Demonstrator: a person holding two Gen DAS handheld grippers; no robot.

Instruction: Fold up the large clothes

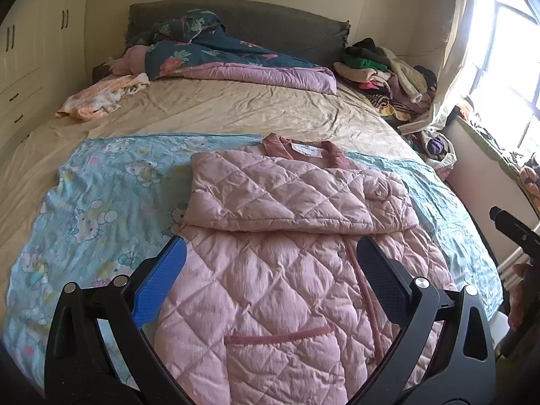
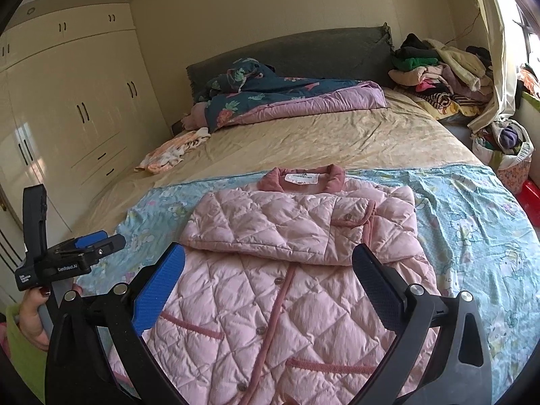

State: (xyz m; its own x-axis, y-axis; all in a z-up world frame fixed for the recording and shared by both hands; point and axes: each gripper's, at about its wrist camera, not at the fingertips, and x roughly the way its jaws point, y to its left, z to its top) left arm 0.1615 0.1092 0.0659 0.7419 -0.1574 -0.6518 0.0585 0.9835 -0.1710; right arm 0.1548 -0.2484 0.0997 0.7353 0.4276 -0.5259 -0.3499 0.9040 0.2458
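Pink quilted jacket (image 2: 287,270), sleeves folded, both grippers (image 1: 270,253) (image 2: 270,263) released, "GenRobot.AI" marking.

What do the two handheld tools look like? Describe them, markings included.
Each tool is black with two textured pads, one blue and one dark: the left tool, the right tool. The left tool's body carries white "GenRobot.AI" lettering. The hand gripping it has dark red nail polish.

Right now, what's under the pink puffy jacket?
The pink quilted jacket lies on a blue cartoon-print sheet, spread over the tan bed cover. Whatever is beneath the jacket's middle is hidden.
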